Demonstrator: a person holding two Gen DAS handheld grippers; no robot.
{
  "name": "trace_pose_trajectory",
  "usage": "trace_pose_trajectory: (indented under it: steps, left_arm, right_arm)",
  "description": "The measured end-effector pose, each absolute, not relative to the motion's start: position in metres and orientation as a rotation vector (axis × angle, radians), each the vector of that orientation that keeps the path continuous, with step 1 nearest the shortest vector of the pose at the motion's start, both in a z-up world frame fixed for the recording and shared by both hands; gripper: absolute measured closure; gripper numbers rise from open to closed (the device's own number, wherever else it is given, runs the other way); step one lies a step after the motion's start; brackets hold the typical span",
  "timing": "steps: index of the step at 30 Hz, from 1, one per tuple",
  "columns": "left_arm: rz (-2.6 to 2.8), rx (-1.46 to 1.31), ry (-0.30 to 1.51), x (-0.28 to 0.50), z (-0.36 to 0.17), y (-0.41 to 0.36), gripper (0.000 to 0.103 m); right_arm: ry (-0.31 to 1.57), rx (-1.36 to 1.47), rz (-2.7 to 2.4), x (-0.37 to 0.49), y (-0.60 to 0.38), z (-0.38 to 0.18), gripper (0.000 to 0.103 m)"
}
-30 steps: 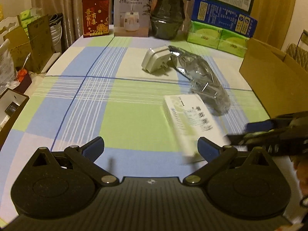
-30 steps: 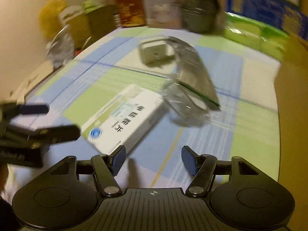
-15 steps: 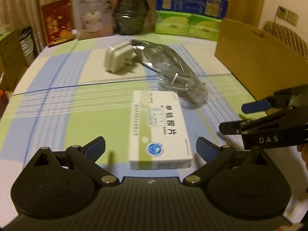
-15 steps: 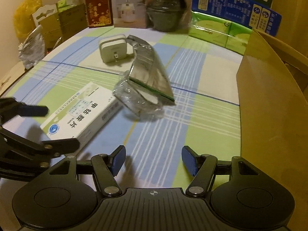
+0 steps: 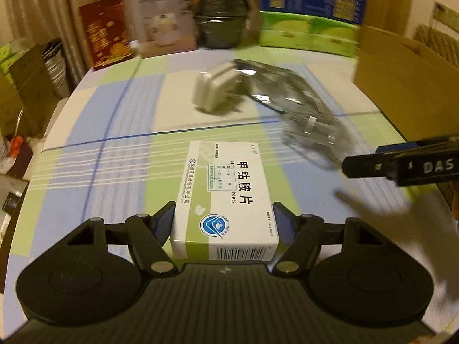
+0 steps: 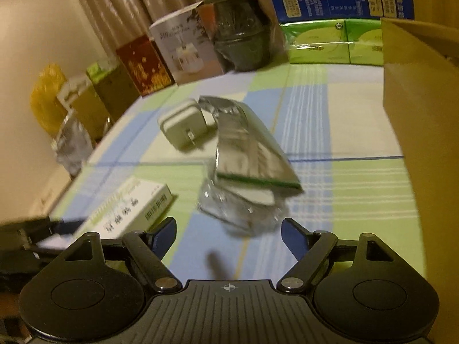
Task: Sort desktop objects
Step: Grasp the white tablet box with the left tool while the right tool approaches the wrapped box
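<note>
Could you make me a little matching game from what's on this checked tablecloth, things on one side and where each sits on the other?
Things:
1. medicine box
2. white charger
3. cardboard box
4. dark jar

Places:
A. at the table's right edge
B. between the left gripper's closing jaws
C. at the back, beside the green packs
D. against the crinkled silver bag's far end

Pairs: 1-B, 2-D, 3-A, 4-C

Dim, warm yellowish indoor light, heavy motion blur (worst toward the far clutter), fisheye-bent edges, dark vignetted corners.
</note>
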State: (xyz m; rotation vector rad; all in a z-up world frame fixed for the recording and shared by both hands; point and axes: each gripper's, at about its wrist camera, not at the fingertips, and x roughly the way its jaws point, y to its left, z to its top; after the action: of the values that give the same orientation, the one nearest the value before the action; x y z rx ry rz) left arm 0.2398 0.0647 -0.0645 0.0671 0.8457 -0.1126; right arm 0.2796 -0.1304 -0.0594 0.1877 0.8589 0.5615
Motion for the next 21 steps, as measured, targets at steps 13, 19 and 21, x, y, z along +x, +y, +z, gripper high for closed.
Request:
trace_pose_trajectory:
  steps: [13,19,21]
  left_arm:
    - [-0.075,0.011,0.853,0.252,-0.072,0.075,0.024]
    - [-0.074,0.026,0.874,0.253,-0.079,0.071,0.024]
    - [-0.077,0.026,0.877,0.252,-0.081,0.071,0.025]
  right_arm:
    - [0.878,0.276,0.510,0.305,-0.130,-0.075,0.036]
    - [0.876,0.181,0.507,0.286,-0.125,-0.069,0.047]
    - [0.872,0.130,0.500,0.276,-0.124,-0.067,0.047]
